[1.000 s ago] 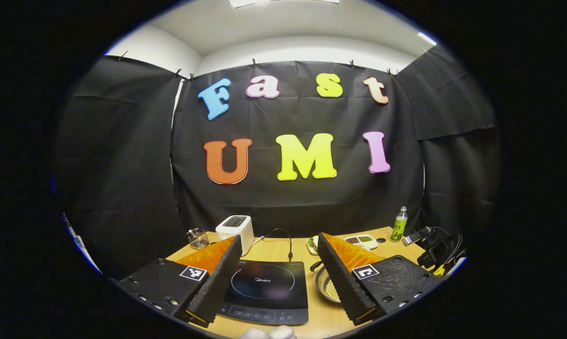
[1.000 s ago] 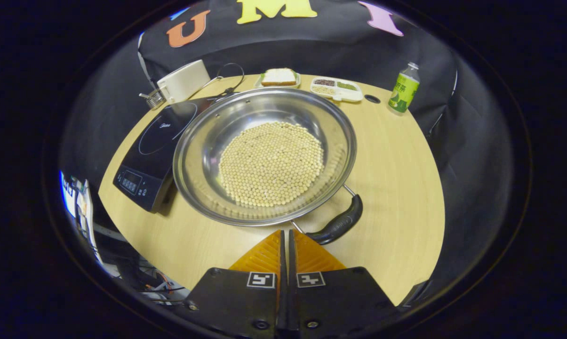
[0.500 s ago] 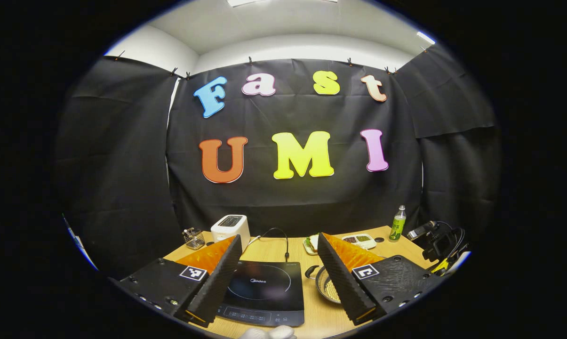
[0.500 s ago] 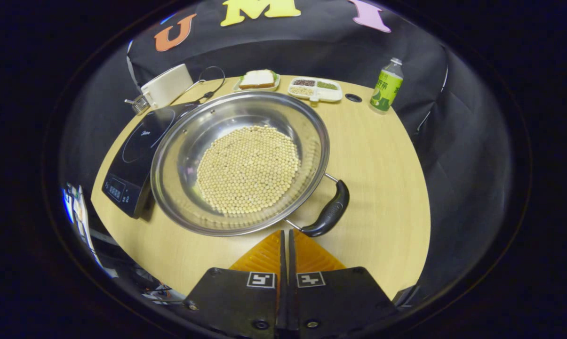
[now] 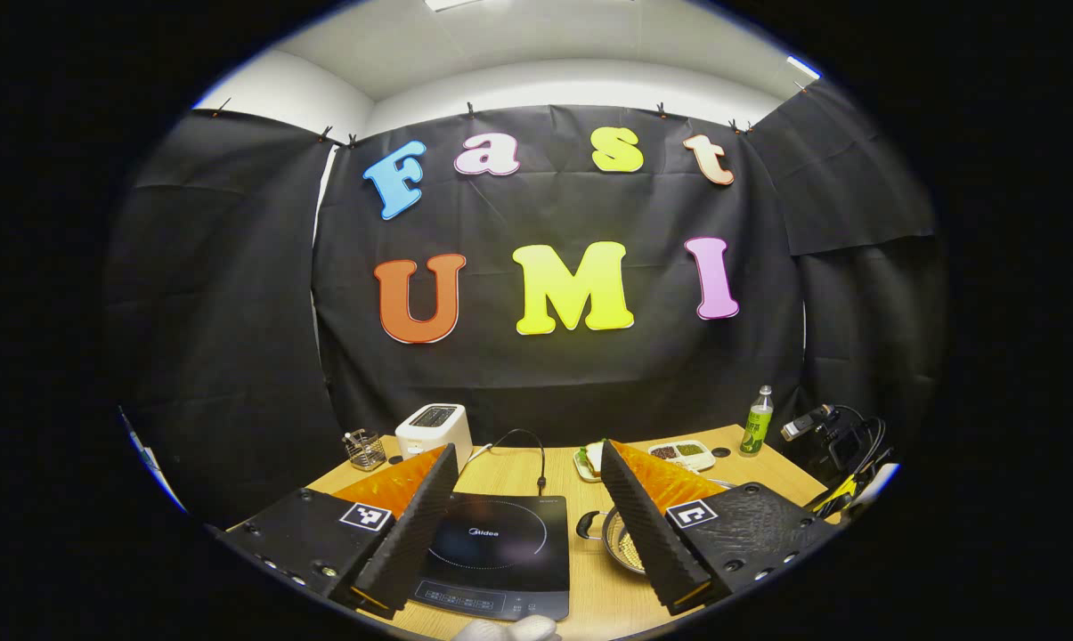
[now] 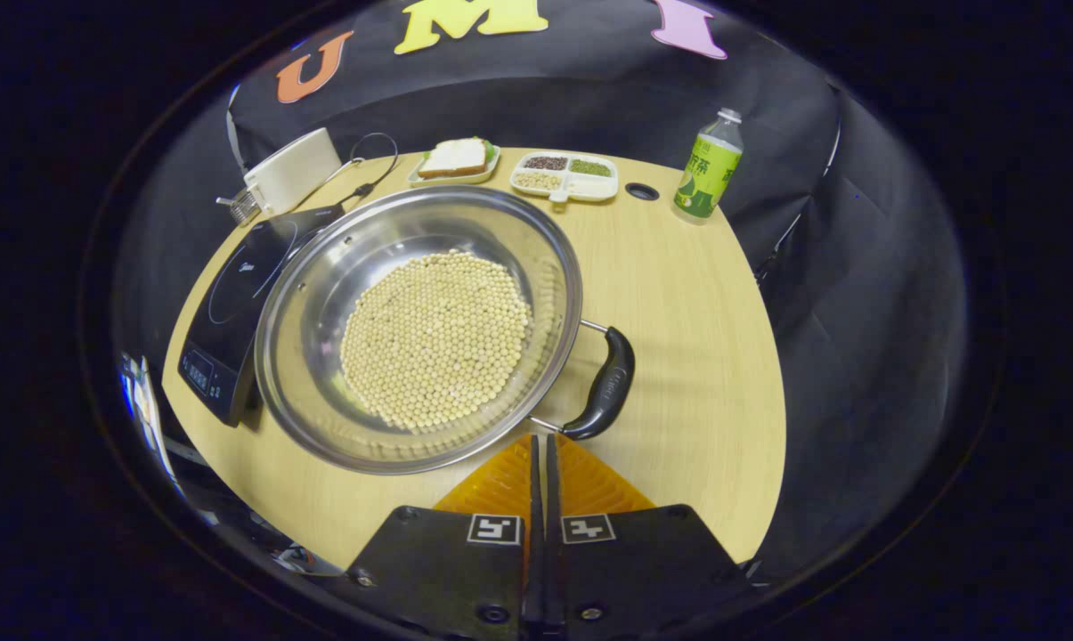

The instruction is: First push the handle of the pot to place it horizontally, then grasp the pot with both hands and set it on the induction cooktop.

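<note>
Pot [image 6: 420, 329] rotated over the last second: handle [image 6: 609, 385] swung from lower right round to the right side. Push nearly done. Right tool [image 6: 540, 454] clenched, empty, tips at handle's near end. Left tool [image 5: 527, 499] released above cooktop [image 5: 496, 552]. Pot on tabletop [image 6: 678, 356] beside cooktop.

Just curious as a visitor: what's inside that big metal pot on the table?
The pot holds a round layer of small pale beans across its bottom, with bare shiny metal around them. The pot's floor beneath the beans is covered, so it cannot be seen.
</note>
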